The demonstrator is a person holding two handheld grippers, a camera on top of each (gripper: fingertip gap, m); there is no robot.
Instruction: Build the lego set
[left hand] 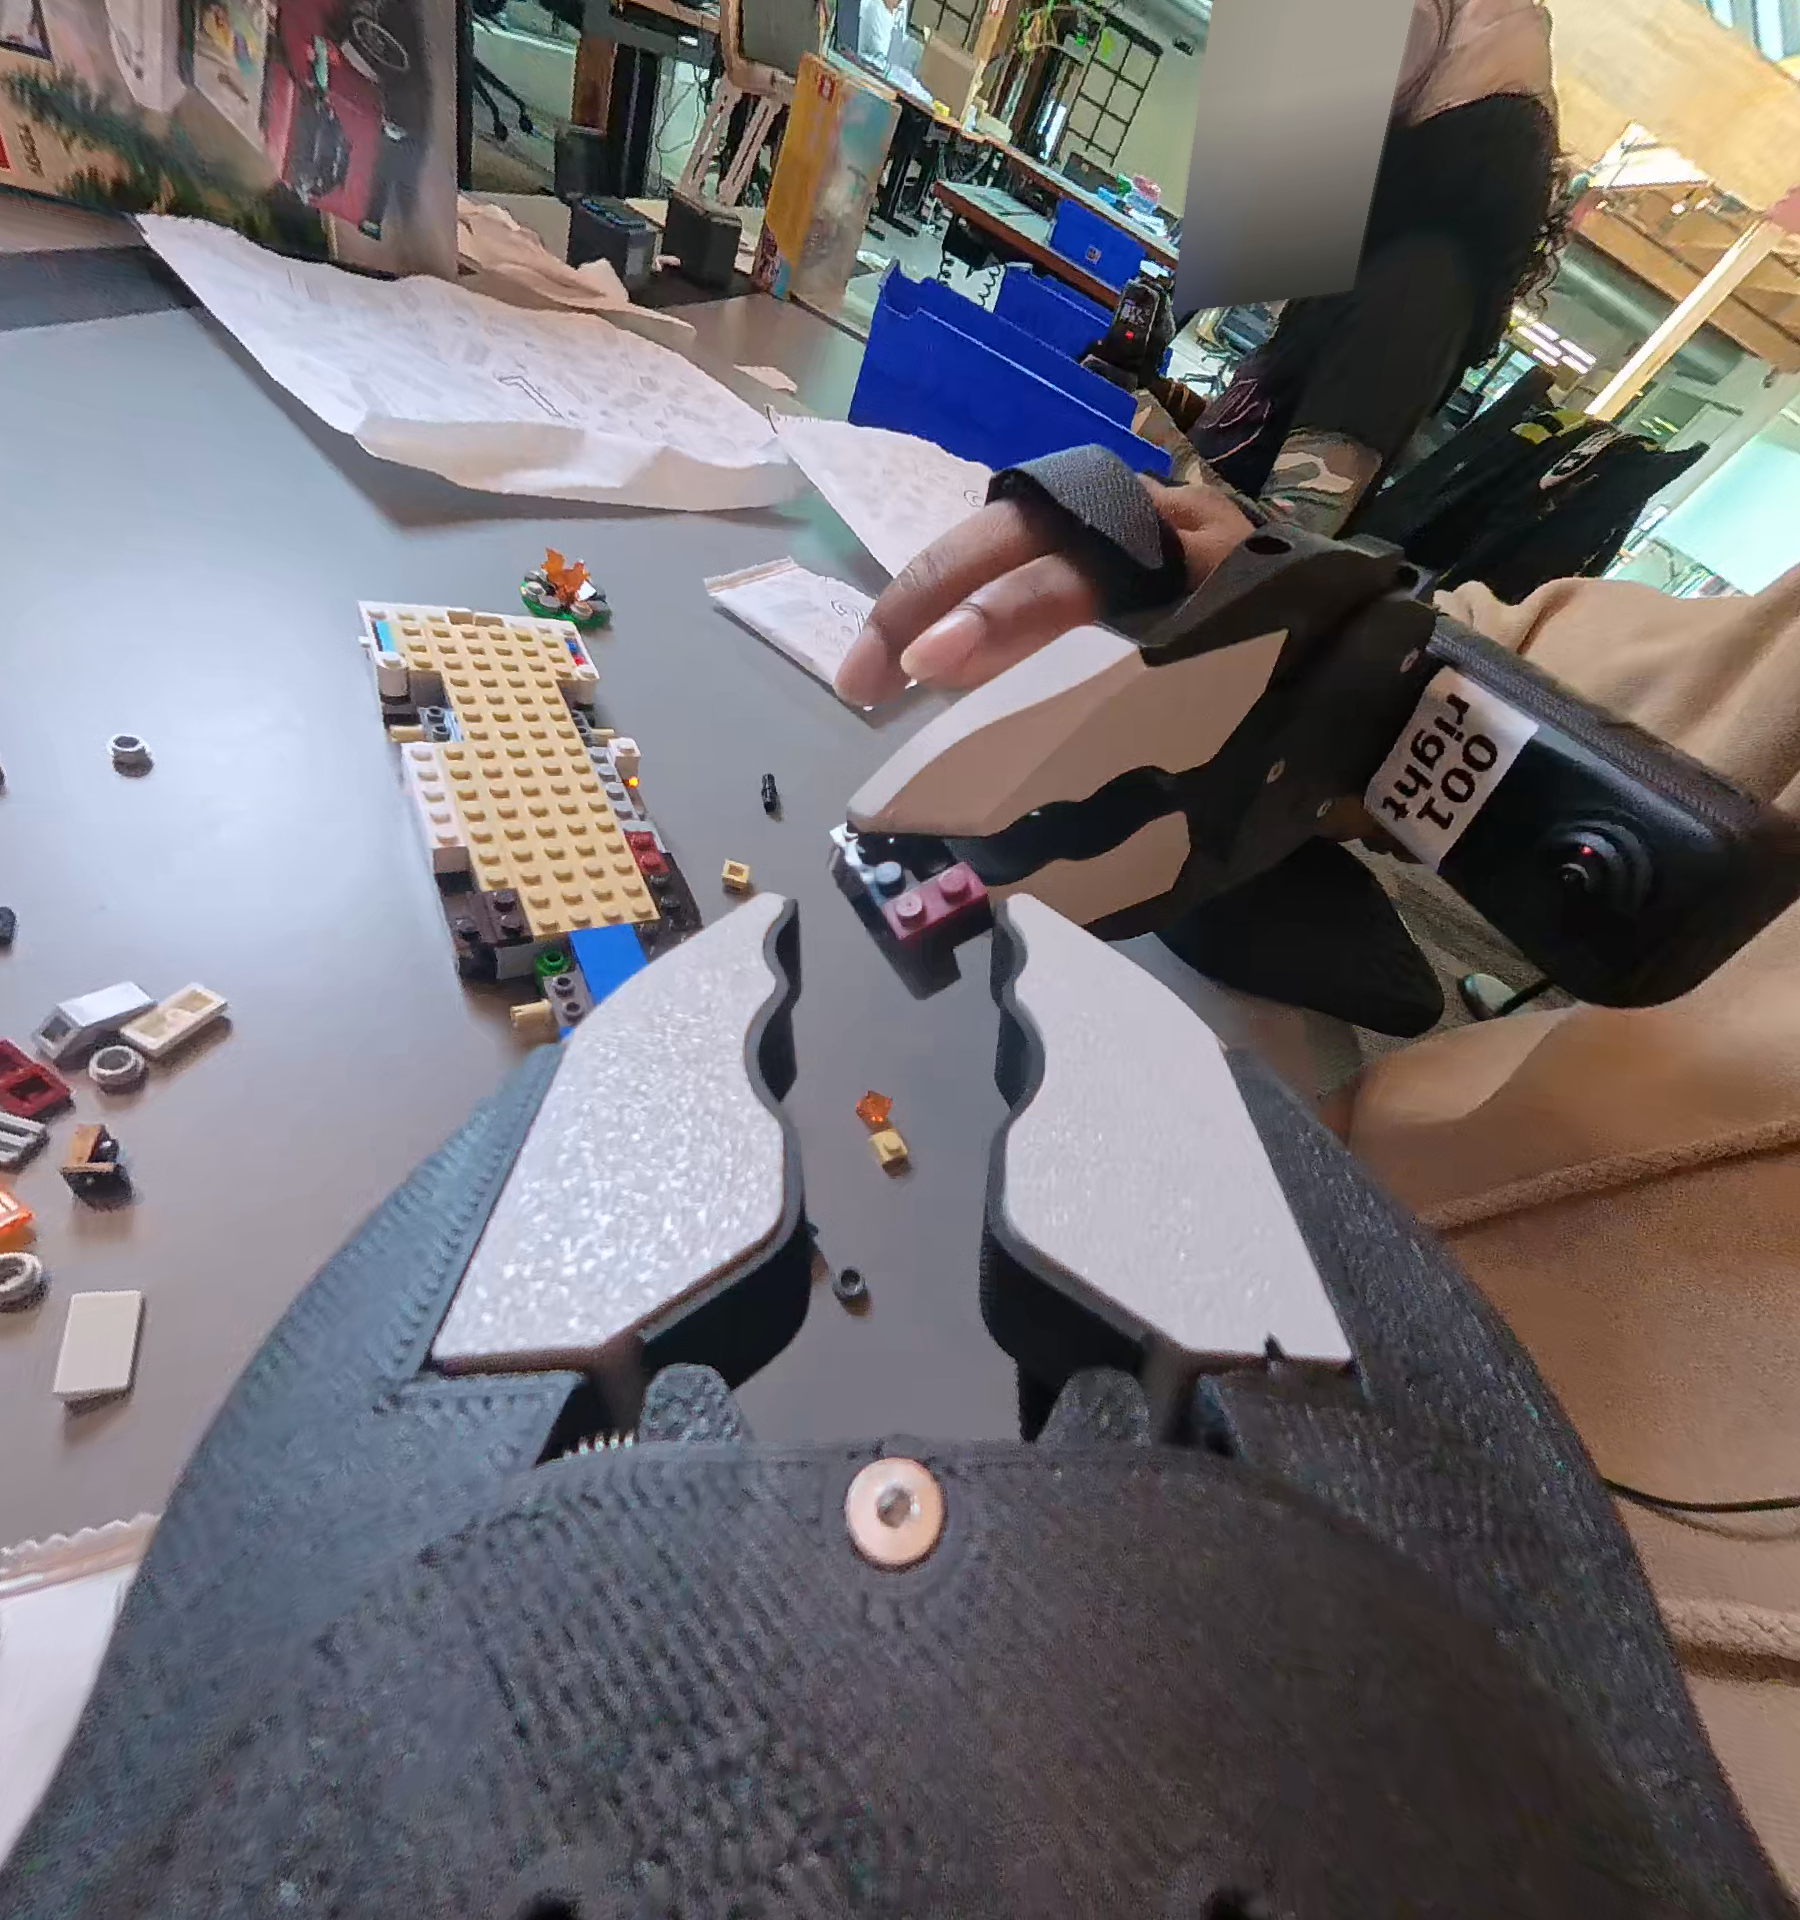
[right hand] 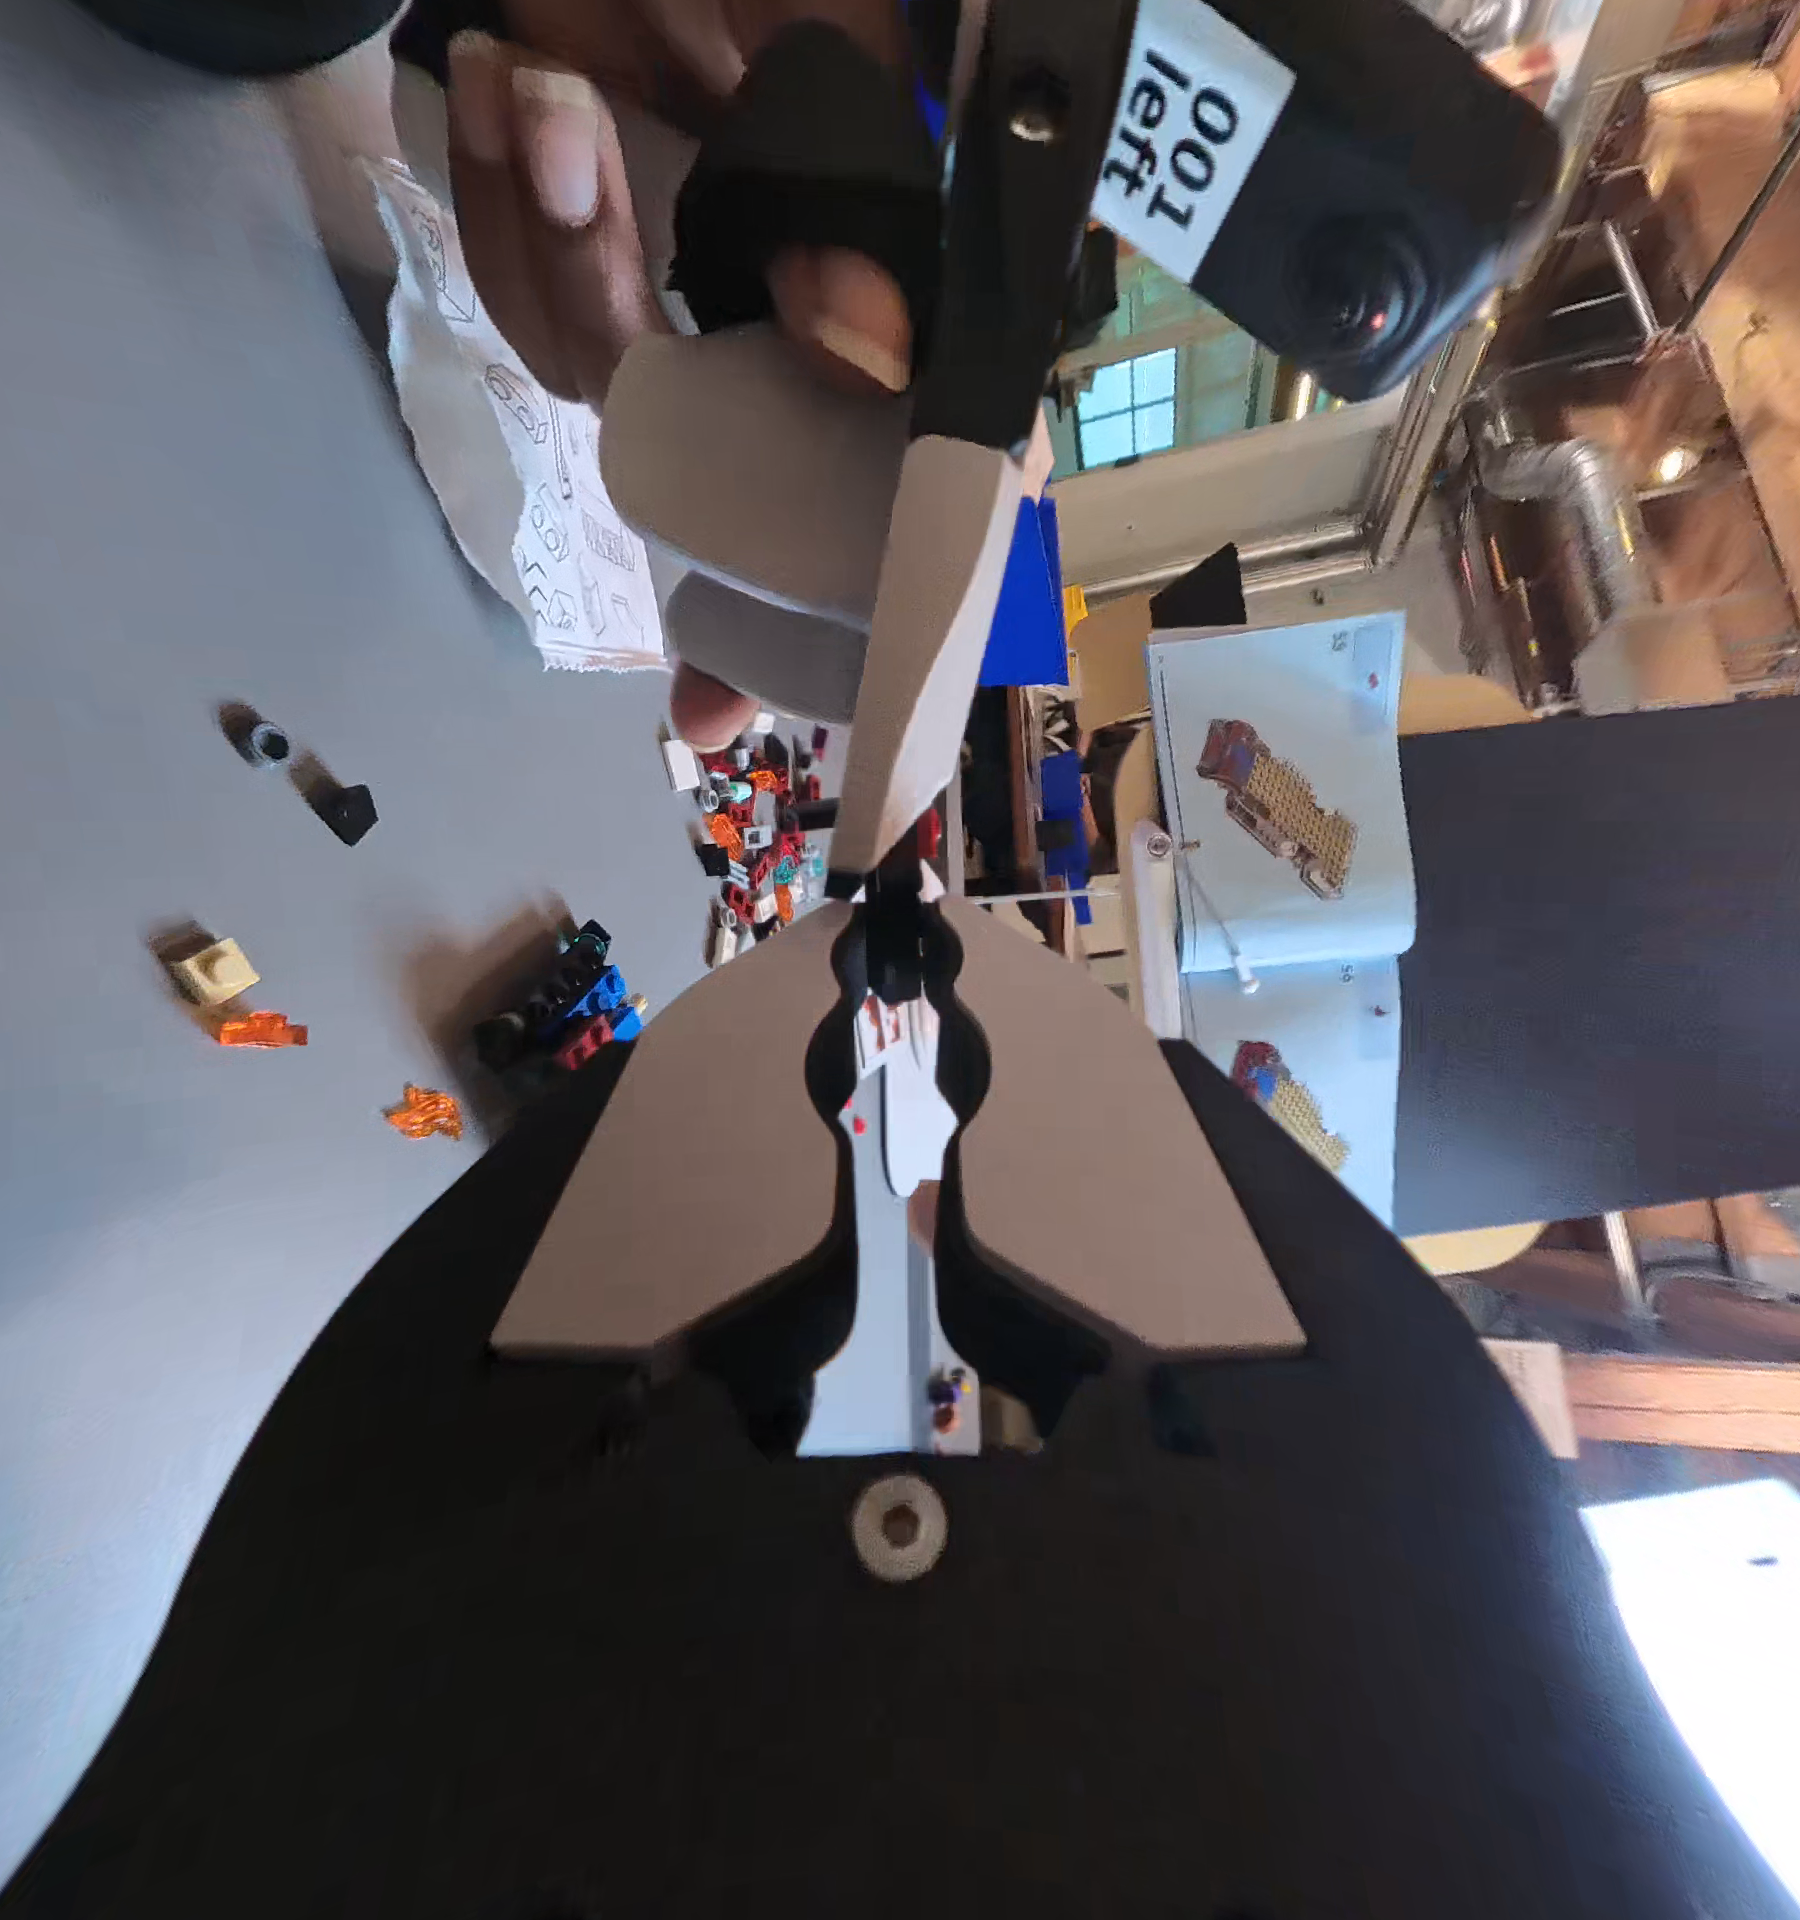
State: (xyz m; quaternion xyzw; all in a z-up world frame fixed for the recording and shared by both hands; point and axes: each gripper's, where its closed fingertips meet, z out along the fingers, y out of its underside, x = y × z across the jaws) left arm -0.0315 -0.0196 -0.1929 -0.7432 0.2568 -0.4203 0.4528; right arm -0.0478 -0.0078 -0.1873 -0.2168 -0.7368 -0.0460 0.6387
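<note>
Leftmost, loose bricks lie scattered along the left edge of the dark tabletop (left hand: 252, 499): three grey rings, one clear orange tile, one dark red plate, and others too small to count. Further in, one tan studded plate assembly (left hand: 527, 790) lies flat, with one small orange-flamed piece (left hand: 563, 592) just beyond it. Two torn paper bags (left hand: 480, 384) lie toward the far edge. Next, the left claw (left hand: 896, 935) stands wide, with nothing pressed between its fingers. One small dark brick cluster (left hand: 911, 914) topped by a dark red two-stud brick sits just before its tips, gripped at its far end by the narrow right claw (left hand: 860, 831). The cluster is held above the tabletop between the two claws.
</note>
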